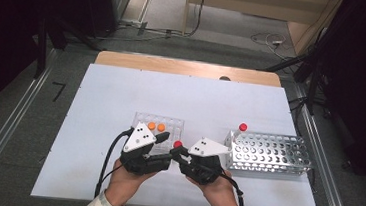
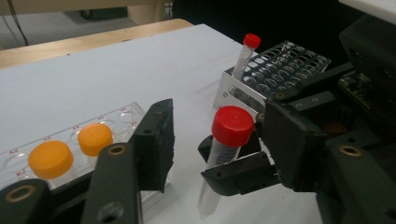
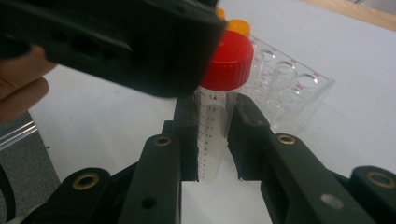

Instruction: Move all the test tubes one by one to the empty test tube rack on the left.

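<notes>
Red-capped clear tube [image 3: 210, 135], upright, clamped by right gripper [image 3: 212, 140]; left gripper [image 2: 219, 140] gapes.

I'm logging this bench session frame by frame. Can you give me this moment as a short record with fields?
held item: red-capped tube, upright, clear with printed scale
holder: right gripper, shut on the tube body below the cap
left gripper: open, jaws either side of the red cap, not yet closed
metal rack: right of the hands, one red-capped tube in its near-left corner
clear plastic rack: by the left gripper, two orange-capped tubes
surface: white table
</notes>
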`<state>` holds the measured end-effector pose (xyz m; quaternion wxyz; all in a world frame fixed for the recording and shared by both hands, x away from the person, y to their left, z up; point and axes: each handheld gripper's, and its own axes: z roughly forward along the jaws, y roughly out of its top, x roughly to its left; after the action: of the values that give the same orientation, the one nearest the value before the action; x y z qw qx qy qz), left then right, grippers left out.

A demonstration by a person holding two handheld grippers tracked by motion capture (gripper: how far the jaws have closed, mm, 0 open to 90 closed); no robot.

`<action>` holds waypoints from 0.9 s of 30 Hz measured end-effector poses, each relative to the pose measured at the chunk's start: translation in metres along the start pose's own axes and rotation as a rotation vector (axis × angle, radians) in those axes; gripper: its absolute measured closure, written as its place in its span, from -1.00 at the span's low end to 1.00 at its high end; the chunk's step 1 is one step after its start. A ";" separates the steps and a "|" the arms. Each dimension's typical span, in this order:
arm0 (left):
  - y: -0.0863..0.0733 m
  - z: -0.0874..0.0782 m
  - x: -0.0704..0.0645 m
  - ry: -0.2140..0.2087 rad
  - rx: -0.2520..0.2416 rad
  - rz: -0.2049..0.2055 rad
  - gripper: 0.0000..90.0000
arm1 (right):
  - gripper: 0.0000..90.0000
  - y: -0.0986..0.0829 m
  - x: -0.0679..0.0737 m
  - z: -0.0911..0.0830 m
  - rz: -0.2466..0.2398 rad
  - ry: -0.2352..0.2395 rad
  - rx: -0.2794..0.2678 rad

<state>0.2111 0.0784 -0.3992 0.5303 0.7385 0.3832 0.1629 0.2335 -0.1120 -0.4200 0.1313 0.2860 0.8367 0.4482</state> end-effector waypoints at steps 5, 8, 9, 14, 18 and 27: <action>-0.001 0.001 -0.001 -0.016 0.003 0.007 0.31 | 0.59 0.004 0.003 0.001 -0.011 0.005 -0.009; -0.002 0.002 -0.001 -0.016 0.005 0.010 0.42 | 0.59 0.004 0.004 0.001 -0.011 0.010 -0.009; -0.002 0.003 -0.001 -0.017 0.007 0.011 0.44 | 0.59 0.004 0.004 0.001 -0.013 0.010 -0.007; -0.003 0.004 -0.001 -0.006 0.009 0.014 0.53 | 0.58 0.004 0.005 0.003 -0.017 0.011 -0.004; -0.003 0.003 -0.001 -0.007 0.007 0.012 0.55 | 0.57 0.003 0.005 0.003 -0.015 0.013 -0.003; 0.002 -0.008 0.010 0.007 -0.027 -0.013 0.56 | -0.15 0.002 -0.003 -0.001 -0.005 0.023 0.010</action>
<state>0.2126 0.0908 -0.3958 0.5399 0.7282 0.3876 0.1671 0.2360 -0.1133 -0.4175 0.1213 0.2794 0.8412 0.4469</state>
